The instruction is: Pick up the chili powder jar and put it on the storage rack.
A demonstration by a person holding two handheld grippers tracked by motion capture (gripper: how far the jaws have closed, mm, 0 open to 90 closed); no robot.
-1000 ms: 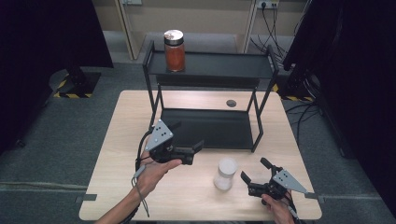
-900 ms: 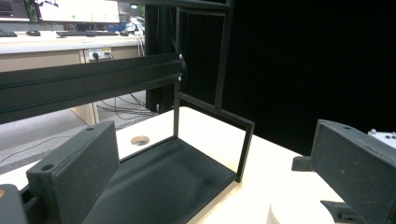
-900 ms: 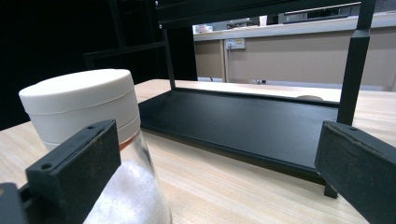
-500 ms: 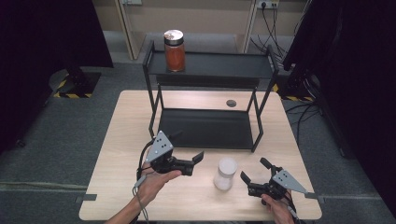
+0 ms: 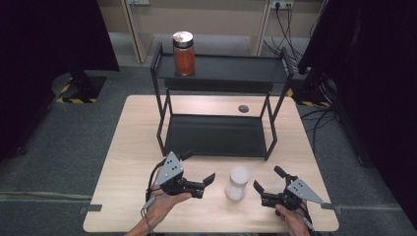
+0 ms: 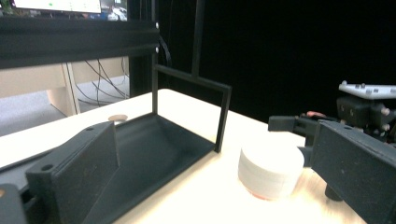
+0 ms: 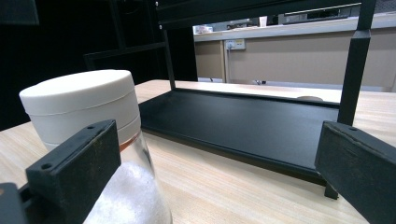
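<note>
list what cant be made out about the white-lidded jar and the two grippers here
- White-lidded jar: base cut off by the right gripper view's bottom edge.
- Jar contents: too pale in the high view to identify.
- Right gripper: its hand cut by the high view's bottom edge.
- Red jar: label too small.

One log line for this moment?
left gripper: open, beside jar | right gripper: open, beside jar | jar: upright on table, untouched

No legible txt or labels anywhere.
</note>
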